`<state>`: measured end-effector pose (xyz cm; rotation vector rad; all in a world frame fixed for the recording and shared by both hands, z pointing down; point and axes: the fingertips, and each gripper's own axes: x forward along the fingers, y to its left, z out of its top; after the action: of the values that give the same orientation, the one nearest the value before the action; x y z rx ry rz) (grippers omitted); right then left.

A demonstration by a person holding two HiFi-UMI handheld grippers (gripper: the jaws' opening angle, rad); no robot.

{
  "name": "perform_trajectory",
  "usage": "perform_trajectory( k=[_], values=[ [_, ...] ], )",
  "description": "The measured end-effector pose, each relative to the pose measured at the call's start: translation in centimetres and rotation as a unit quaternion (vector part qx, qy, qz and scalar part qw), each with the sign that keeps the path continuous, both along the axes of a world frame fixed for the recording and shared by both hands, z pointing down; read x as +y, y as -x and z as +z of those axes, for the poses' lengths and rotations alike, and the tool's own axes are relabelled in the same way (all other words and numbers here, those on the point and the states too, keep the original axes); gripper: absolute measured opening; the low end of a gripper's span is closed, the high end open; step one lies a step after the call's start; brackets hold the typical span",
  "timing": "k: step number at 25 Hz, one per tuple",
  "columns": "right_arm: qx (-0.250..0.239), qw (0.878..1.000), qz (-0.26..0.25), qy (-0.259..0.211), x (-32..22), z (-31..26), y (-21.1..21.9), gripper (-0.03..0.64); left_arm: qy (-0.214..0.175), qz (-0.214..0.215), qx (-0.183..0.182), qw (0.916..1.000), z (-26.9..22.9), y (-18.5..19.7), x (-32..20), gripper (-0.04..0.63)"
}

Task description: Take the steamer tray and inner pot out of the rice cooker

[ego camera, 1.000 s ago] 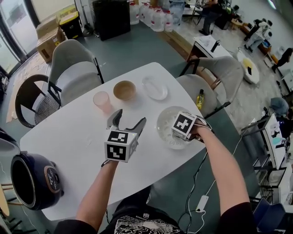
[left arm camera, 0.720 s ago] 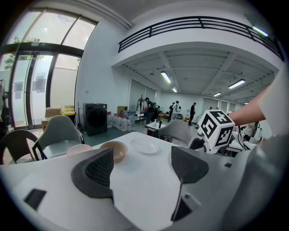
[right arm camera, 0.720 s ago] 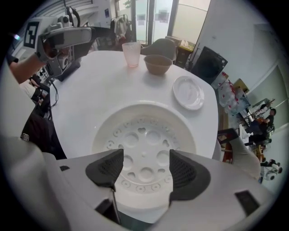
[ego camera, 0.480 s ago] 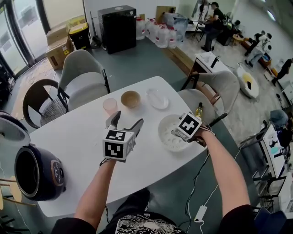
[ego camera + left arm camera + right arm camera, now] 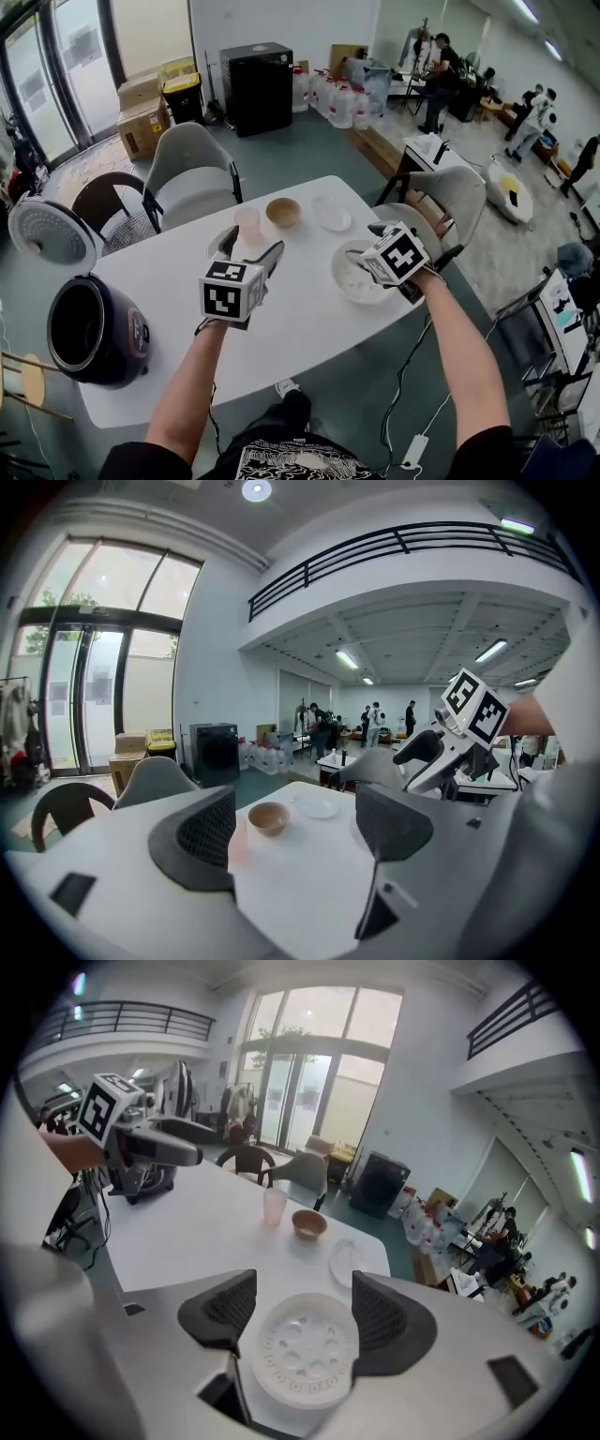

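Observation:
The white perforated steamer tray (image 5: 359,278) lies on the white table (image 5: 169,281) at its right side; it shows below the jaws in the right gripper view (image 5: 305,1349). My right gripper (image 5: 367,242) hangs above it, open, pads (image 5: 222,1314) clear of the tray. My left gripper (image 5: 248,248) is open and empty over the table's middle, its fingers (image 5: 202,841) wide apart. The dark rice cooker (image 5: 98,336) stands at the table's left end with its lid (image 5: 52,234) up. Its inside is dark; the inner pot cannot be made out.
A pink cup (image 5: 247,223), a tan bowl (image 5: 283,212) and a clear plate (image 5: 332,214) stand at the table's far side. Grey chairs (image 5: 187,173) ring the table. People and water bottles (image 5: 342,98) are further back in the room.
Both grippers have risen. The right one lifted away from the steamer tray's rim, and the tray stays on the table. The head view has tilted up, showing more of the cooker.

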<state>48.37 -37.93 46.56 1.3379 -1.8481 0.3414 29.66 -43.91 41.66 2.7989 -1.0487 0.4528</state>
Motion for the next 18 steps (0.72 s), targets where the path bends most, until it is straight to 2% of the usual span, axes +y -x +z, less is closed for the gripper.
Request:
perform_trajectory(
  k=[8,18],
  values=[
    [-0.053,0.992,0.005,-0.114,3.4,-6.7,6.8,0.333,-0.024,-0.031,0.006,0.9992,-3.5,7.7,4.9,0.391],
    [-0.092,0.974,-0.042,-0.202,5.7,-12.1,16.8,0.333,-0.047,-0.088,0.006,0.995,-7.8,18.5,9.6,0.391]
  ],
)
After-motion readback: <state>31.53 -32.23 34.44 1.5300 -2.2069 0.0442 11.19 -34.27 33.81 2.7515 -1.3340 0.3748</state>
